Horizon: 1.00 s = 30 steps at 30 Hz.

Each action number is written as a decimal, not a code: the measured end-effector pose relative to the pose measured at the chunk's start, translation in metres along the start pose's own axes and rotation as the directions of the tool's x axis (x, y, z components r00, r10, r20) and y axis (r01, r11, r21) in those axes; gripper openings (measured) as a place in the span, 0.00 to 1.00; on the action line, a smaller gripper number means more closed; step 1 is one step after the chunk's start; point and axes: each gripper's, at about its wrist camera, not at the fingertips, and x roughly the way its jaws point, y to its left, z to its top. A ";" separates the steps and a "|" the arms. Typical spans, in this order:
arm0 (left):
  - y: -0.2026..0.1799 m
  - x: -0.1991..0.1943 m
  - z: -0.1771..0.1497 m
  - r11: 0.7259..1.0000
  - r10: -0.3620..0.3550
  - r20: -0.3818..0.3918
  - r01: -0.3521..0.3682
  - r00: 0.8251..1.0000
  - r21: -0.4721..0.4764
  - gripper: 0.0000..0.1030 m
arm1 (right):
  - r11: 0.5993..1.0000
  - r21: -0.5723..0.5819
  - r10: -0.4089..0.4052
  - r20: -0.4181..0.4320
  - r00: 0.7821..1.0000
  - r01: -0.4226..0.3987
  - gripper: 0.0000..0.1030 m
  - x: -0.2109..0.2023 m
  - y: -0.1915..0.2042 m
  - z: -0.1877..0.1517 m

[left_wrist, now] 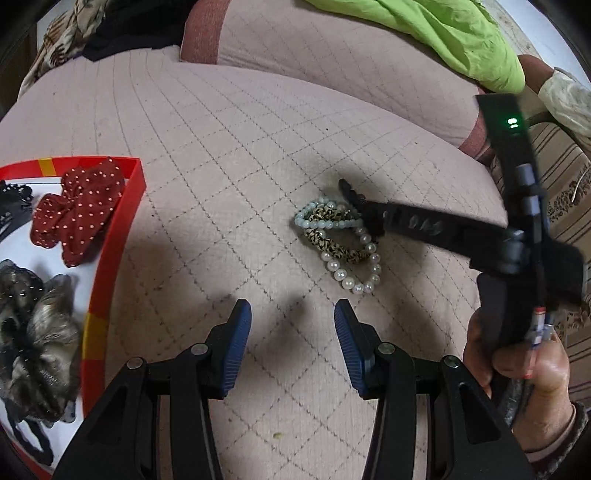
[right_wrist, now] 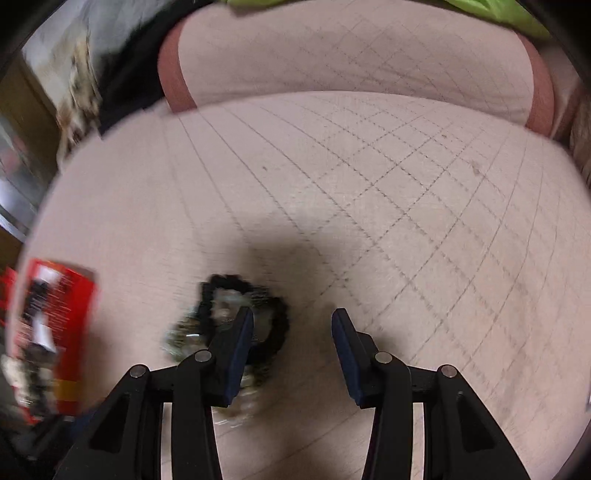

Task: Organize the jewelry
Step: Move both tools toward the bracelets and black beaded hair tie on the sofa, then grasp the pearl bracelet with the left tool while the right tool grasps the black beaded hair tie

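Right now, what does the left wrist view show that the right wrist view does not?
Only the left wrist view shows the red polka-dot bow sharply inside the red box, the pearl bracelet, and the hand holding the right gripper. Only the right wrist view shows a black scrunchie. Both share the pink quilted cushion and the green cloth.

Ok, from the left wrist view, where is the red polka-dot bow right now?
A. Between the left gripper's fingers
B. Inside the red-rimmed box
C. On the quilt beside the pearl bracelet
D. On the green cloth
B: the bow lies on the white floor of the box, far from the pearl bracelet, and the left gripper stands open with nothing in it.
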 end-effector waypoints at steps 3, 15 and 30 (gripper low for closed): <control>-0.003 0.004 0.002 1.000 -0.004 -0.003 0.004 1.000 0.013 0.44 | 0.996 -0.042 -0.078 -0.017 0.997 0.078 0.46 -0.002 -0.005 -0.003; -0.025 0.035 0.020 0.997 0.032 -0.016 -0.031 0.999 0.077 0.34 | 0.979 0.153 -0.134 0.006 0.991 0.132 0.47 -0.045 -0.112 -0.050; -0.041 0.040 0.019 0.980 0.113 0.010 -0.113 0.994 0.164 0.09 | 0.977 0.061 -0.209 0.066 0.976 0.205 0.12 -0.041 -0.084 -0.060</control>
